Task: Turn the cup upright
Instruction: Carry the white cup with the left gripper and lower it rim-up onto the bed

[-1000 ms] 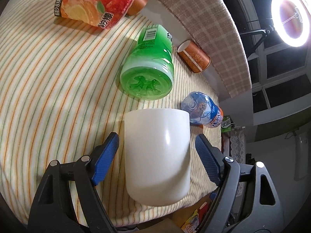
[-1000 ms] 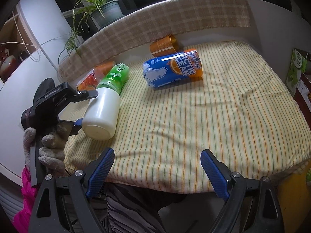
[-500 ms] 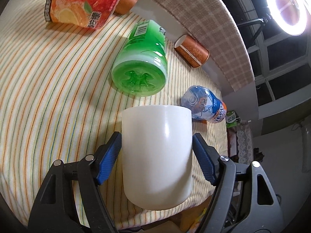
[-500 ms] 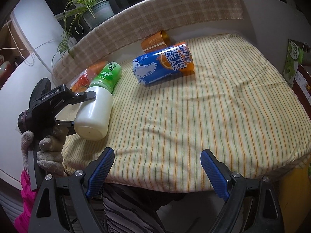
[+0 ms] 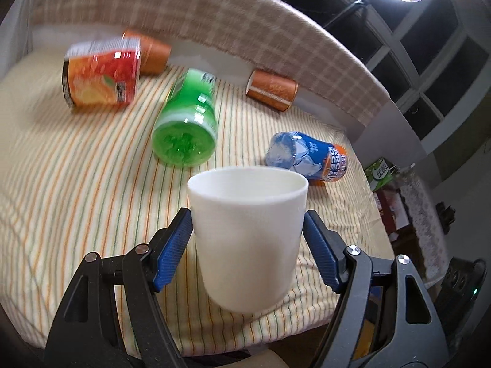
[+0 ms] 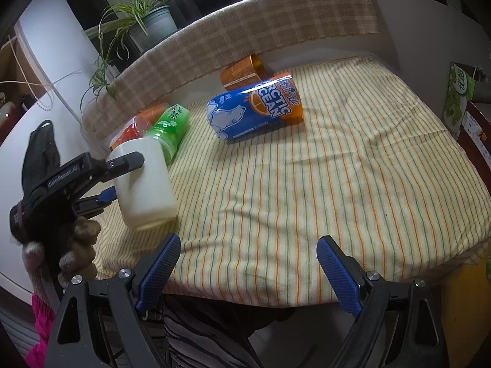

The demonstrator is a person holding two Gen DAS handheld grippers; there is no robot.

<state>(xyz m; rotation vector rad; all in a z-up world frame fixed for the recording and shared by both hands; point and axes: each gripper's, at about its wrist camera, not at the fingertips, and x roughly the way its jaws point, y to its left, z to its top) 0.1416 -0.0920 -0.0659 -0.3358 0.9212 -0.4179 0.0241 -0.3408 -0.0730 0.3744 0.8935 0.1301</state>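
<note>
A plain white cup [image 5: 248, 239] sits between the blue pads of my left gripper [image 5: 248, 224], which is shut on its sides. The cup is tilted, its open rim pointing up and away from me, its base lifted near the front edge of the striped cloth [image 5: 76, 184]. In the right wrist view the same cup [image 6: 144, 181] leans in the left gripper [image 6: 101, 181] at the table's left front corner. My right gripper [image 6: 248, 263] is open and empty, low over the front edge of the cloth.
Lying on the cloth: a green bottle [image 5: 187, 122], an orange-red juice bottle [image 5: 101, 76], a blue Arctic Ocean can [image 5: 310, 159], and two copper cups [image 5: 271, 90] by the checked back cushion [image 5: 245, 30]. A potted plant [image 6: 144, 21] stands behind.
My left gripper closed on the white cup, lifted it and tipped it from lying flat towards upright, so its rim now faces up. The right gripper has stayed open and in place.
</note>
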